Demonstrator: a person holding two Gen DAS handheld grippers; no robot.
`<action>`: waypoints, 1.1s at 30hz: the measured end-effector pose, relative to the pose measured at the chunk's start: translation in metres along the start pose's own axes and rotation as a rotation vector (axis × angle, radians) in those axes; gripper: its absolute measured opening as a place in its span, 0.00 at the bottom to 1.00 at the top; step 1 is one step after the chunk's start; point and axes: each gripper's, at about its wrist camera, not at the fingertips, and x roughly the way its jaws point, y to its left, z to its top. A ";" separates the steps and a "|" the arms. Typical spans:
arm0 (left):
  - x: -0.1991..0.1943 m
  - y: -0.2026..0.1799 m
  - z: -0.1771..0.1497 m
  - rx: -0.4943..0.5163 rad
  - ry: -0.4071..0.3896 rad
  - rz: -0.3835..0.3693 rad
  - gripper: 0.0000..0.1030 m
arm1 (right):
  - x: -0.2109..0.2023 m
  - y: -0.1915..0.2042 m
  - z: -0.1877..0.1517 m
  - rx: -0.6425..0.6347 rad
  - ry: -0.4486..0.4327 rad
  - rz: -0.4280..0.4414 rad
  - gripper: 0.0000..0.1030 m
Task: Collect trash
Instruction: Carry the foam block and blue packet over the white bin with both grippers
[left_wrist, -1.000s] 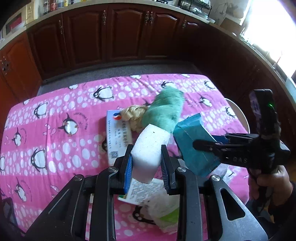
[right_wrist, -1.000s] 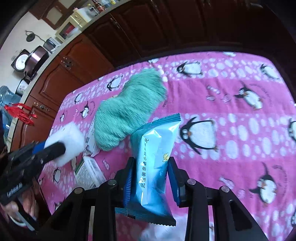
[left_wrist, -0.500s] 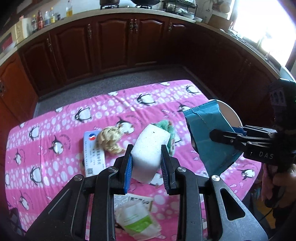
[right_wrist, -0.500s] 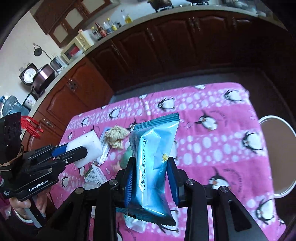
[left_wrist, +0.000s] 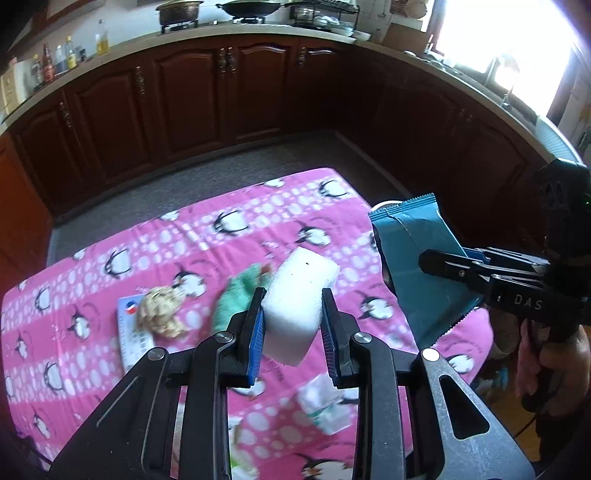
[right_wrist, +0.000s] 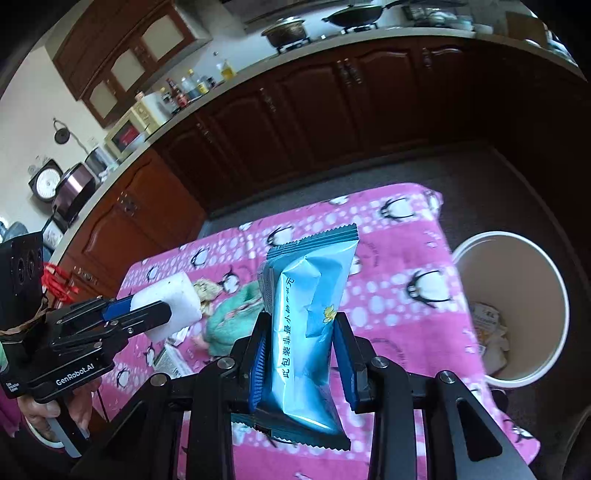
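Note:
My left gripper (left_wrist: 293, 328) is shut on a white foam block (left_wrist: 301, 295) and holds it high above the pink penguin tablecloth (left_wrist: 92, 350). My right gripper (right_wrist: 301, 354) is shut on a blue snack packet (right_wrist: 306, 314), also held above the table; the packet shows in the left wrist view (left_wrist: 417, 273). The foam block shows at the left of the right wrist view (right_wrist: 173, 306). A white trash bin (right_wrist: 554, 288) stands on the floor beside the table's right edge, with paper scraps inside.
On the table lie a green fuzzy cloth (left_wrist: 236, 295), a crumpled yellowish wad (left_wrist: 162, 314), a white card (left_wrist: 131, 339) and a green-white packet (left_wrist: 325, 402). Dark wooden cabinets (left_wrist: 221, 92) ring the room.
Both grippers have risen well above the table with their loads. The trash bin has come into the right wrist view.

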 end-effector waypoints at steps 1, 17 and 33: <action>0.001 -0.004 0.002 0.005 -0.002 -0.005 0.24 | -0.003 -0.004 0.001 0.005 -0.006 -0.006 0.31; 0.050 -0.087 0.040 0.100 0.024 -0.072 0.24 | -0.041 -0.082 -0.004 0.130 -0.054 -0.109 0.31; 0.115 -0.131 0.061 0.106 0.100 -0.124 0.24 | -0.041 -0.153 -0.009 0.203 -0.043 -0.242 0.31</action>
